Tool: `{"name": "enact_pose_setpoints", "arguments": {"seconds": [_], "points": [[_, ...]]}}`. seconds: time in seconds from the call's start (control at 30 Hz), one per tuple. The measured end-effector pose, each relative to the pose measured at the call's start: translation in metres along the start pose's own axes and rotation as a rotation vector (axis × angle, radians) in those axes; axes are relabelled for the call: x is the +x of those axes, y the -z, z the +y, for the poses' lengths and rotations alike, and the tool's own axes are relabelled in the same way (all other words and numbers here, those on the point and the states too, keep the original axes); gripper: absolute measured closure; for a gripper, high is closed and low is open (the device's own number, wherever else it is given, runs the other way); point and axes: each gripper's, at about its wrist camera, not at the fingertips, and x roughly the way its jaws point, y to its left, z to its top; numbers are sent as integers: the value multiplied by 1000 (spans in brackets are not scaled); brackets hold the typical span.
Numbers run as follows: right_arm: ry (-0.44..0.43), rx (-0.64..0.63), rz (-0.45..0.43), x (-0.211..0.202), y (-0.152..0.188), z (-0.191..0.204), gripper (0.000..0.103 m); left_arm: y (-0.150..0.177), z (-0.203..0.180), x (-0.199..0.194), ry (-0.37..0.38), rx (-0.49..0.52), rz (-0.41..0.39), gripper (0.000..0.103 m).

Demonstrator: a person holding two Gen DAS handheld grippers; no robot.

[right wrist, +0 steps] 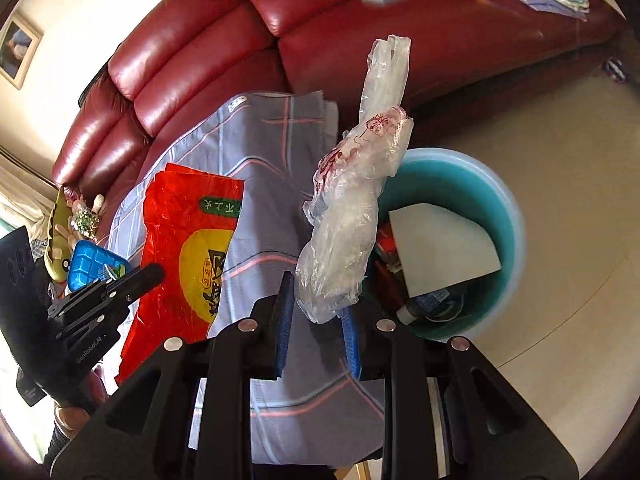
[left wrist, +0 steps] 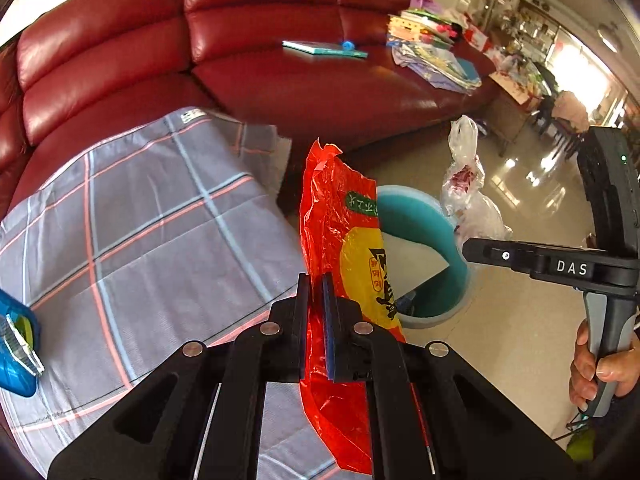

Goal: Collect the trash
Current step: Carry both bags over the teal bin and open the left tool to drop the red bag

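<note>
Red snack wrapper (left wrist: 340,240) is pinched in our left gripper (left wrist: 316,328), fingers pressed tight on its lower middle, wrapper standing upright above the grey checked cloth (left wrist: 140,220), just beside the bin. Clear plastic bag (right wrist: 352,216) sits at our right gripper (right wrist: 316,320); the fingers there look parted, the bag's bottom end lying between the blue pads (right wrist: 284,320). We cannot tell if they actually bite it or if it is about to slip free. The bag's top hangs near the rim of the teal bin (right wrist: 508,208). The bin stands on the floor next to the red sofa (left wrist: 120,60) and already holds a white sheet (right wrist: 444,248) and some small packaging.

Step, as we judge it: carry and drop, both pieces lifted, neither yet in the bin. Next move calls for swinging the right gripper over the bin opening and letting the bag fall, then bringing the left over and spreading its fingers. Thin film may cling to the pads, so a shake may be needed.

Blue tray (right wrist: 94,268) lies on the cloth's far side, likely next.
</note>
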Motion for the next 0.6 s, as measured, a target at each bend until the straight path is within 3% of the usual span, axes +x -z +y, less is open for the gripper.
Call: {"name": "enact_pose_setpoints", "arguments": {"seconds": [0.23, 0.6], "points": [[53, 84, 4, -15, 9, -61, 82, -27, -53, 57, 65, 59, 61, 96], [77, 137, 40, -3, 2, -93, 81, -51, -90, 141, 104, 77, 159, 93]]}}
